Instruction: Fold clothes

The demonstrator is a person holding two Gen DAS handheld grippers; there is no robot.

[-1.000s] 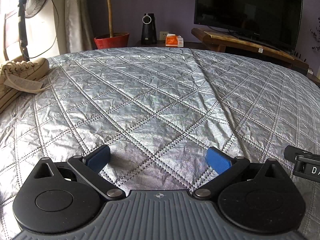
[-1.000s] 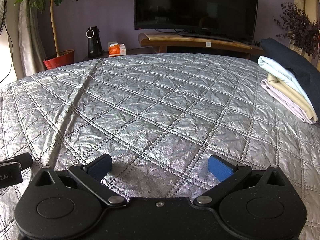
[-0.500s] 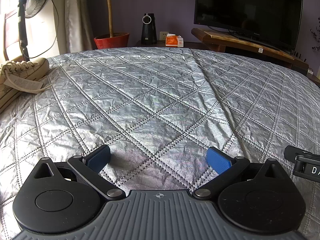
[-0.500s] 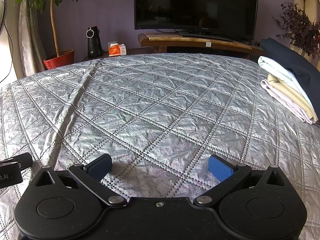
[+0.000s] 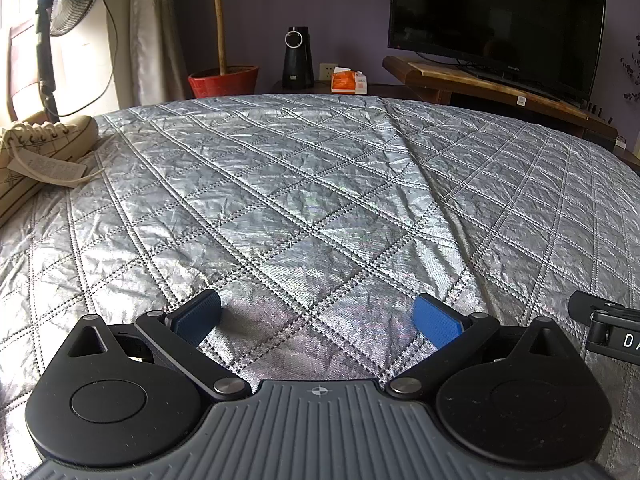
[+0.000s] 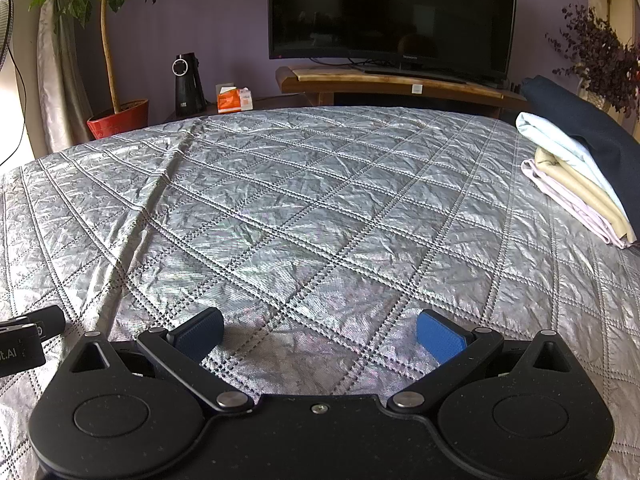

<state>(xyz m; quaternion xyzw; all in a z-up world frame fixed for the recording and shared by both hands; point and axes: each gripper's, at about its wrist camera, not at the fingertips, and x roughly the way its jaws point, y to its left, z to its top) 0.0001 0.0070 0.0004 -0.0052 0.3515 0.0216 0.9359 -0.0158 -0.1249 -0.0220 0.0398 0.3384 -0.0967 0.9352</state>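
Silver quilted bedspread (image 5: 304, 184) is bare in front of me, nothing laid out to fold. Left gripper (image 5: 316, 318) and right gripper (image 6: 320, 334) both gape wide, empty, low over it. Stacked clothes (image 6: 576, 184) sit at far right. I read this as between garments; next move: fetch one.

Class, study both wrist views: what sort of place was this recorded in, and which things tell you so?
Most likely a room in a home, a bedroom or living room. A silver quilted cover spreads like a bed, a black flat-screen television stands on a wooden stand, and a stack of folded pastel clothes lies at the right.
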